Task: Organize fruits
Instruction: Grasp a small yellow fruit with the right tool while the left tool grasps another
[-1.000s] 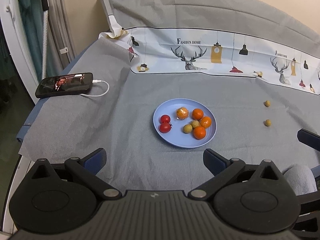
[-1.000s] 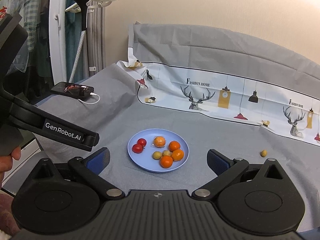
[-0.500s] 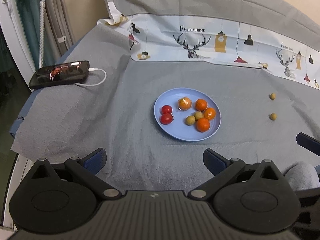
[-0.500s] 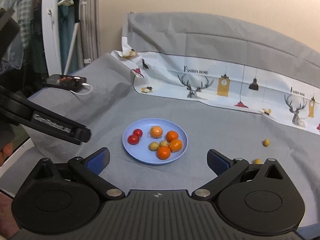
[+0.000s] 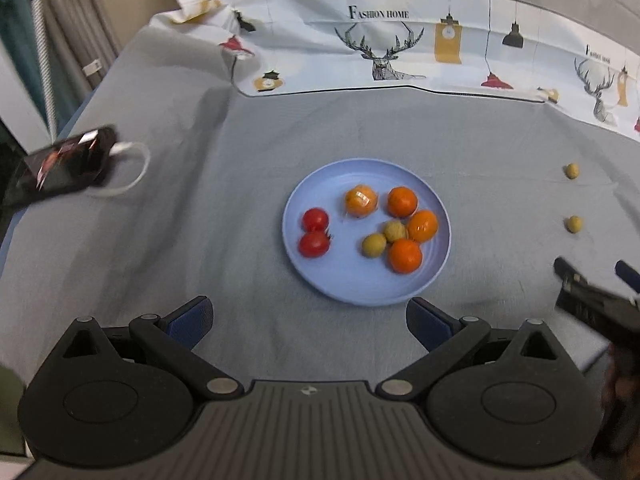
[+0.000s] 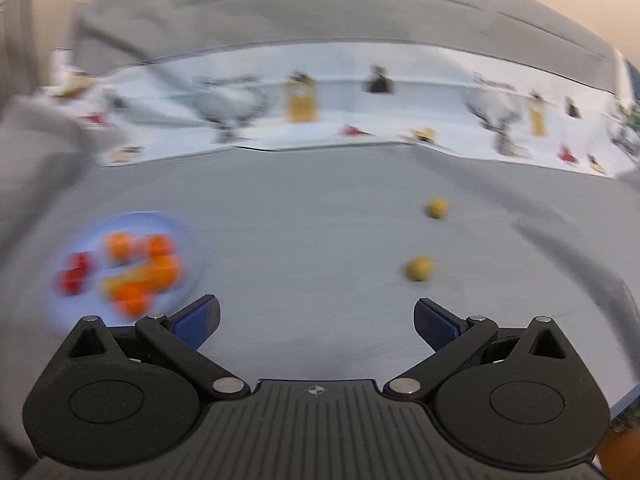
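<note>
Now the right gripper [image 6: 316, 316] has its blue fingers [image 6: 198, 320] spread wide and empty, and its view has swung away from the blue plate [image 6: 176, 228], which has slid to the left edge, toward the nearer loose yellow fruit [image 6: 419, 268] and the farther one [image 6: 437, 208] on the grey cloth [image 6: 304, 216]. That turn suggests those strays are the next pickup. Likewise released and empty, the left gripper [image 5: 309, 318] has drawn closer above the plate's near rim, where oranges [image 5: 405, 255] and tomatoes [image 5: 314, 244] already sit

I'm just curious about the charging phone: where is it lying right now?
In the left wrist view the phone lies at the far left edge of the grey cloth, well left of the blue plate.
</note>
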Demonstrator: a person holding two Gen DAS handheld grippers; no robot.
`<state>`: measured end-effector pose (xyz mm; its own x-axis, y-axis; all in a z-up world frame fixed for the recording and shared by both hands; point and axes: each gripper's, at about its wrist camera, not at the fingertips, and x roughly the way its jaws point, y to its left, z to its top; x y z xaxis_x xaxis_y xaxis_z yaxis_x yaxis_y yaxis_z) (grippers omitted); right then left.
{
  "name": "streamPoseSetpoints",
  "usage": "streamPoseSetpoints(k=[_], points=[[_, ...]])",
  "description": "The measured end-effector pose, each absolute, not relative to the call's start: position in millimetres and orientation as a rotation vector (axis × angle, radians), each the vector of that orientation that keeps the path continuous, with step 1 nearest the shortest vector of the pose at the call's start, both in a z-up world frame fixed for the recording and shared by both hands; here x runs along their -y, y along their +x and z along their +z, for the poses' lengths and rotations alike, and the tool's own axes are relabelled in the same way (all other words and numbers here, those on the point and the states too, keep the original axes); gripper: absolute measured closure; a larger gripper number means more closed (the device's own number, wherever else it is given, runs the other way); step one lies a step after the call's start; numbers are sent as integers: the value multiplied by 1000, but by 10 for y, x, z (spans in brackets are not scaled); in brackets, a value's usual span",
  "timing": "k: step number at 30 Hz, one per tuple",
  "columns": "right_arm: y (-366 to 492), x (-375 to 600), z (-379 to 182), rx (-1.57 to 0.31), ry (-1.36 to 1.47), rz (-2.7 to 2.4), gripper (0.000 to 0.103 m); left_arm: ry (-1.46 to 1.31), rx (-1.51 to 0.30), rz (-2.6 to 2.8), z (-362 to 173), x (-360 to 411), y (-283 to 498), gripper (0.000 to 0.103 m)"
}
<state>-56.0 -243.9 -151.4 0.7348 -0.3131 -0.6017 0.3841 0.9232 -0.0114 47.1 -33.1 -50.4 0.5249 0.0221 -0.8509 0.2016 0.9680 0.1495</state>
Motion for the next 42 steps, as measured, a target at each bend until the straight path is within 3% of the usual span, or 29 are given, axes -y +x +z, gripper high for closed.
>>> streamPoseSetpoints(k=[7, 9, 10, 11, 12, 13, 20, 26, 33, 34, 35, 36, 38, 42], points=[[108, 3338, -2191, -681, 128, -577, 3, 311, -1039, -106, -628, 855, 877, 0], [213, 3484, -2308, -685, 122, -578, 17, 325, -1043, -116, -679, 1037, 985, 0], [231, 3517, -2345, -688, 112, -581, 40, 332, -1041, -125, -705, 1134, 1042, 0], [237, 3549, -2376, -690, 110, -581, 54, 340, -1035, -133, -730, 1249, 1102, 0], [216, 3584, -2384, -674, 133, -558, 60, 349, -1024, -143, -758, 1391, 1173, 0], [193, 3612, -2370, -668, 140, -558, 78, 357, -1014, -156, -786, 1527, 1236, 0], [-59, 4401, -2355, -624, 272, -902, 76, 354, -985, -394, -1196, 3035, 1846, 0], [-285, 4870, -2430, -545, 424, -1060, 76, 365, -1111, -601, -1850, 4346, 2213, 0], [-251, 4869, -2465, -538, 430, -1065, 76, 401, -1148, -551, -2287, 4961, 2369, 1], [-271, 4846, -2454, -537, 430, -1064, 76, 390, -1137, -544, -2292, 4959, 2371, 4], [-283, 4858, -2451, -536, 432, -1064, 76, 375, -1105, -536, -2264, 4940, 2349, 20], [-281, 4866, -2450, -535, 434, -1064, 76, 372, -1076, -553, -2225, 4926, 2327, 43], [-285, 4895, -2442, -531, 439, -1062, 76, 393, -1097, -610, -2187, 4919, 2314, 76], [-305, 4897, -2428, -509, 456, -1046, 76, 375, -1115, -615, -2013, 4720, 2270, 76]])
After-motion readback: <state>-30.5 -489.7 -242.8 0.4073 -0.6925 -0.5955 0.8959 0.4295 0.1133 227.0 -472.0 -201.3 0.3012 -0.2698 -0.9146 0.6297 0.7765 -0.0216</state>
